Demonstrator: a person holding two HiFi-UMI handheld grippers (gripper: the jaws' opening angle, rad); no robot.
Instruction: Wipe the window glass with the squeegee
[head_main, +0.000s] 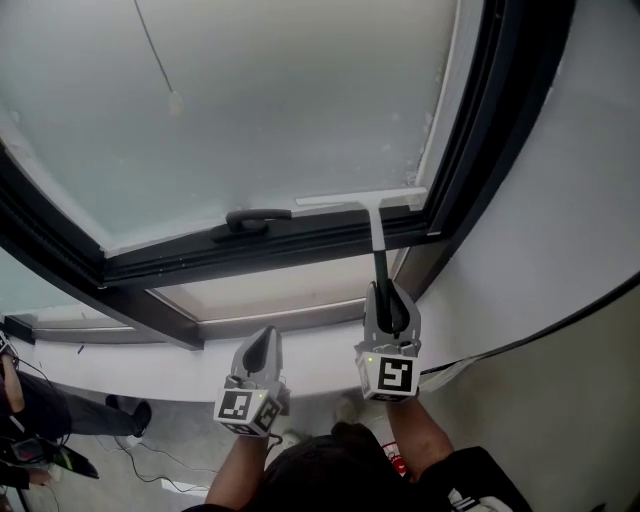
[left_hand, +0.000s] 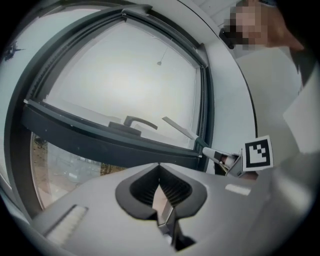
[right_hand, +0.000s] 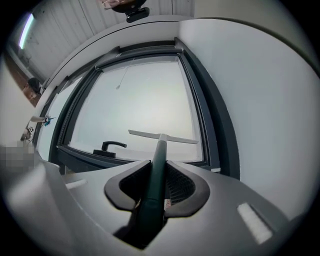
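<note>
A squeegee (head_main: 377, 225) with a white blade and dark green handle has its blade (right_hand: 162, 137) lying on the frosted window glass (head_main: 270, 100) near the pane's lower right corner. My right gripper (head_main: 388, 312) is shut on the squeegee handle (right_hand: 156, 175), below the sash. My left gripper (head_main: 258, 352) hangs beside it to the left, shut with nothing between its jaws, away from the glass. In the left gripper view the squeegee (left_hand: 182, 131) and the right gripper's marker cube (left_hand: 258, 154) show at the right.
A dark window handle (head_main: 255, 218) sits on the bottom sash just left of the blade. The dark frame (head_main: 490, 130) runs up the right side, with white wall (head_main: 580, 200) beyond. A thin cord (head_main: 158, 55) hangs across the glass. A second person (head_main: 30, 420) is at the lower left.
</note>
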